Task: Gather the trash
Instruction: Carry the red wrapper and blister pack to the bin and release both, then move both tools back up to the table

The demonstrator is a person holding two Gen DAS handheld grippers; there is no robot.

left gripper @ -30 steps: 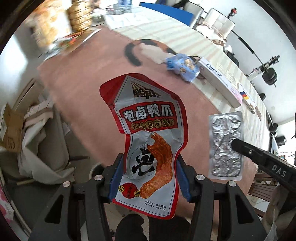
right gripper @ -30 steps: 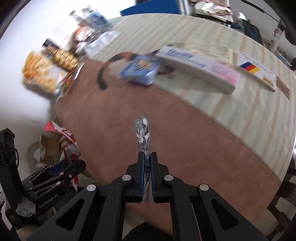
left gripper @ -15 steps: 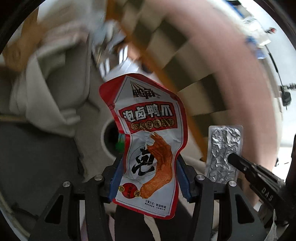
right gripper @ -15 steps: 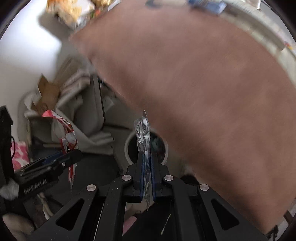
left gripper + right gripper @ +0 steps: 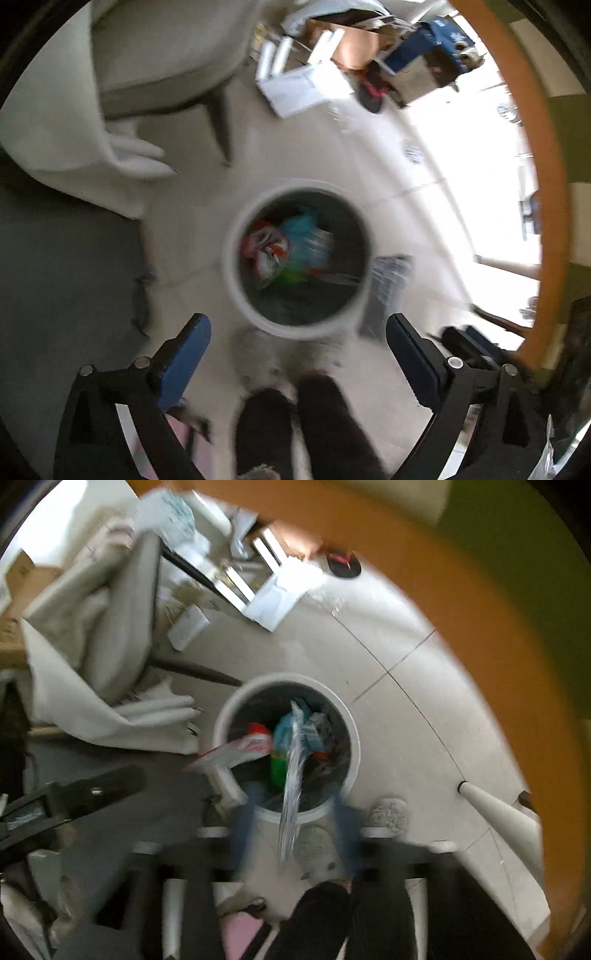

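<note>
A round white trash bin [image 5: 236, 291] stands on the floor below both grippers, with colourful wrappers inside; it also shows in the right wrist view [image 5: 352, 746]. My left gripper [image 5: 297, 354] is open and empty above the bin's near rim. The red snack bag [image 5: 236, 751] falls over the bin's left rim; in the left wrist view it [image 5: 267, 251] looks to be inside the bin. My right gripper [image 5: 293, 834] is open, blurred by motion. The silver foil blister pack [image 5: 291, 786] falls free between its fingers over the bin.
A grey chair draped with white cloth [image 5: 92, 110] stands left of the bin. The orange table edge [image 5: 546, 184] curves along the right. Boxes and papers [image 5: 306, 85] lie on the floor beyond. The person's dark legs and slippers [image 5: 295, 406] are near the bin.
Both grippers swung from the table down over the bin. The left gripper opened and let go of the red snack bag. The right gripper opened and released the foil pack.
</note>
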